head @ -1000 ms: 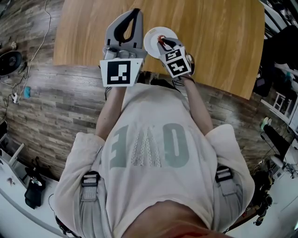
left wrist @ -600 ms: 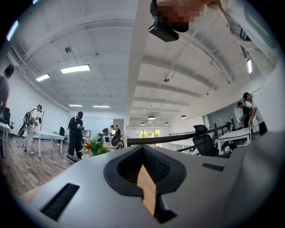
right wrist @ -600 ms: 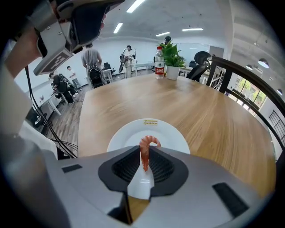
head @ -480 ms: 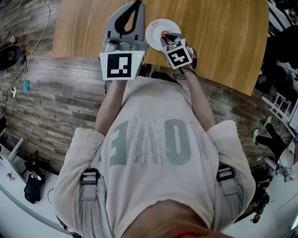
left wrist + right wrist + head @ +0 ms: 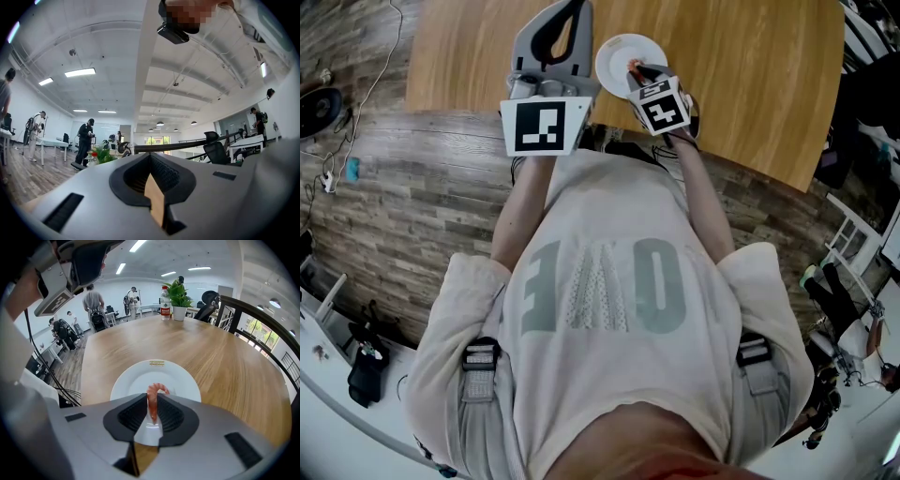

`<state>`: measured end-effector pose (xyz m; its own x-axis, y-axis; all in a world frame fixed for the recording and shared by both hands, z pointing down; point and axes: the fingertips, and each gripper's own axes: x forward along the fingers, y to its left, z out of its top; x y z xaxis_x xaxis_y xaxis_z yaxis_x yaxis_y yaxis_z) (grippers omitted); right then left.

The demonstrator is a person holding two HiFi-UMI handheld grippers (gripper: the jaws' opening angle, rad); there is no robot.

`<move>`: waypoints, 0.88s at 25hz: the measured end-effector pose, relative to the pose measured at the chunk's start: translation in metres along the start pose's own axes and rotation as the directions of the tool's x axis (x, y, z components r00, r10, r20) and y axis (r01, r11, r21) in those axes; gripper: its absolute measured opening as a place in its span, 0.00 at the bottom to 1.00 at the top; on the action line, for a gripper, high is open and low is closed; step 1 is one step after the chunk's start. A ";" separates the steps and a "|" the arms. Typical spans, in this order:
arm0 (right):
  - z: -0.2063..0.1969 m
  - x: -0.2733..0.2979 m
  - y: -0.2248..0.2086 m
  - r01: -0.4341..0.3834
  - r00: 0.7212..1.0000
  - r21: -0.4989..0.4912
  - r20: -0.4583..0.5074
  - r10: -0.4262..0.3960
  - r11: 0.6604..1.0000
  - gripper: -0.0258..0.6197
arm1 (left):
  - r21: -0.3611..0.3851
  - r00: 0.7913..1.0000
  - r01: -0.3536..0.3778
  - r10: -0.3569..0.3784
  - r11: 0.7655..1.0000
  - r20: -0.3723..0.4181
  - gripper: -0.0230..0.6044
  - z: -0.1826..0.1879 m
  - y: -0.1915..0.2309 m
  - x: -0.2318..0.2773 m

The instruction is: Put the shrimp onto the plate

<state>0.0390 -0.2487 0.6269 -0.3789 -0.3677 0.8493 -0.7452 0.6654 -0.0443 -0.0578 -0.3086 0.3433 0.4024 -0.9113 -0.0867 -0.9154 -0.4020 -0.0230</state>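
Step in hand: placing. The right tool [image 5: 636,67] is clamped on the shrimp [image 5: 157,389], with both pads pressed against its sides. The shrimp hangs upright between them, curled end up and thin end down.

The shrimp is directly over the white plate [image 5: 136,380], toward the rim closest to the person. I can't tell whether its lower tip touches the plate surface or hangs just above it.

In the head view the plate [image 5: 617,49] sits on the tabletop [image 5: 741,84], near the edge closest to the person and well away from both end corners. The right tool is pitched down over it.

The left tool [image 5: 575,11] is just beside the plate on its left, over the same near edge, and points level. In the left gripper view its jaws [image 5: 150,158] are together with nothing between them. It looks idle and plays no part in this step.

Progress, as a judgement: the carry is done and the shrimp is lined up over the plate but not yet released.

Next move: a short drop until the shrimp rests on the plate. Then spread the jaws enough to free it and pull the right tool up and back.

Risks:
- The shrimp is thin and may stick to a pad when the jaws part.
- It sits close to the near rim, so shifting it toward the plate's centre before release would be safer.
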 end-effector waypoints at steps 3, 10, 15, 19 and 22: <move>0.000 0.000 0.000 -0.005 1.000 -0.006 -0.002 0.005 1.000 0.15 | -0.004 1.000 0.003 -0.003 1.000 0.002 0.05 0.001 -0.001 0.003; -0.003 0.001 0.006 -0.025 1.000 -0.021 -0.013 0.025 0.999 0.23 | -0.002 1.000 0.006 -0.006 1.000 -0.003 0.05 -0.001 -0.001 0.002; -0.003 0.002 0.005 -0.027 1.000 -0.014 -0.012 0.026 1.000 0.23 | -0.001 1.000 0.008 -0.008 1.000 0.000 0.05 -0.001 0.000 0.004; 0.001 -0.001 0.006 -0.035 0.999 0.002 0.005 0.035 0.999 0.23 | -0.007 1.000 0.008 -0.008 1.000 -0.004 0.05 -0.002 0.000 0.004; 0.005 -0.004 0.003 -0.044 0.998 0.028 0.040 0.043 0.999 0.23 | -0.008 1.000 0.013 -0.014 1.000 -0.002 0.05 -0.002 -0.001 0.004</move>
<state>0.0357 -0.2487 0.6202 -0.4320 -0.3644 0.8250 -0.7430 0.6622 -0.0965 -0.0554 -0.3121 0.3446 0.4148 -0.9060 -0.0841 -0.9097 -0.4150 -0.0159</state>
